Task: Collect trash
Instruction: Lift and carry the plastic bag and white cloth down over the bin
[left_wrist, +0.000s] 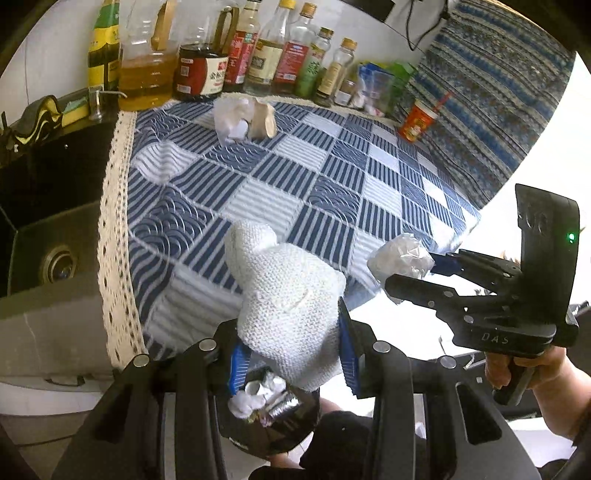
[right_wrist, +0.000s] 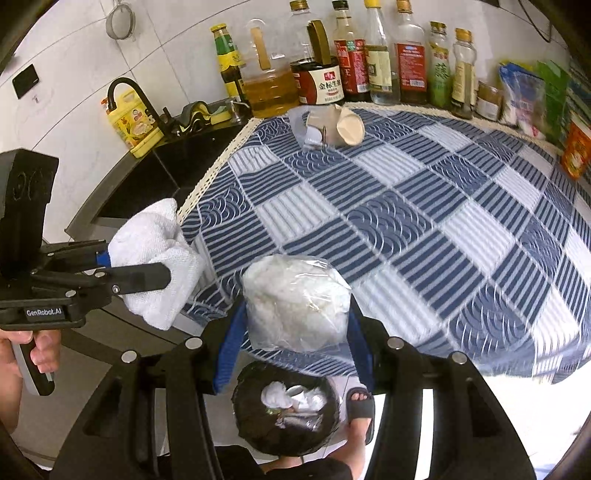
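We are clamping a cloth in the left hand-held gripper and a bag in the right hand-held gripper; releasing off-centre risks missing the bin.

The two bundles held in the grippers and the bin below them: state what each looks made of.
White wad in the left gripper: looks like knitted or terry cloth, matte, with a looped weave showing; embossed paper towel is possible. Bundle in the right gripper: thin clear plastic film, glossy and crinkled, over white crumpled paper or fibre. Bin: lined with black plastic, to judge by its shiny wrinkles.
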